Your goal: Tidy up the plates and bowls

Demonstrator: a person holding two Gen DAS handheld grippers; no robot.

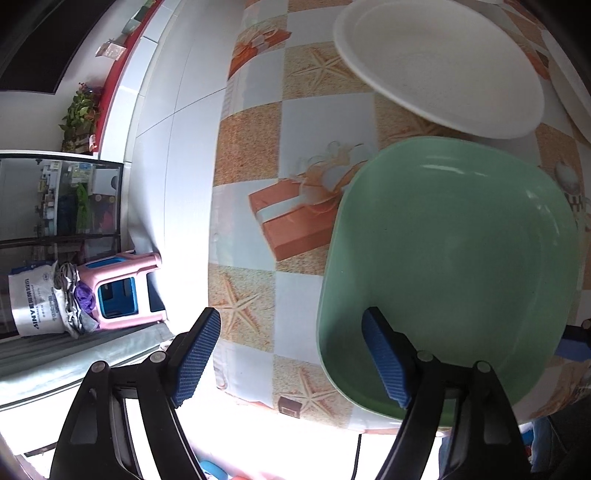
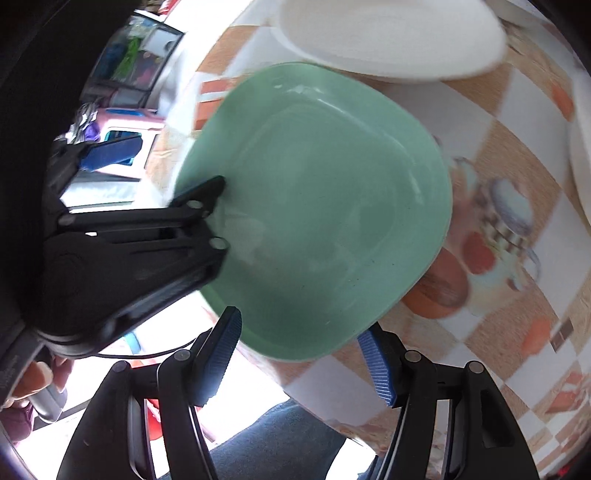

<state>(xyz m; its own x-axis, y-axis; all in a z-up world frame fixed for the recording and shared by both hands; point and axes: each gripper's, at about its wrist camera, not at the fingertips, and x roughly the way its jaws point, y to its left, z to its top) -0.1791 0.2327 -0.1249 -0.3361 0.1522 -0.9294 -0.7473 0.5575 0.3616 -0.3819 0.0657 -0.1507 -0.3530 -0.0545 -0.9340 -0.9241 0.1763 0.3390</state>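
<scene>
A green square plate (image 1: 454, 266) lies at the near edge of the table, also seen in the right wrist view (image 2: 321, 206). A white plate (image 1: 436, 62) lies just beyond it, also in the right wrist view (image 2: 388, 33). My left gripper (image 1: 291, 358) is open; its right finger (image 1: 384, 362) is over the green plate's near rim and its left finger is off the plate. My right gripper (image 2: 299, 362) is open at the plate's near edge, with the rim between its fingers. The left gripper (image 2: 155, 166) shows at the left of the right wrist view.
The table wears a checked cloth (image 1: 258, 155) with starfish and gift-box prints. Another white dish (image 2: 581, 155) shows at the right edge. Off the table's left are a pink stool (image 1: 125, 288), a white sack (image 1: 37, 302) and a glass cabinet (image 1: 59, 199).
</scene>
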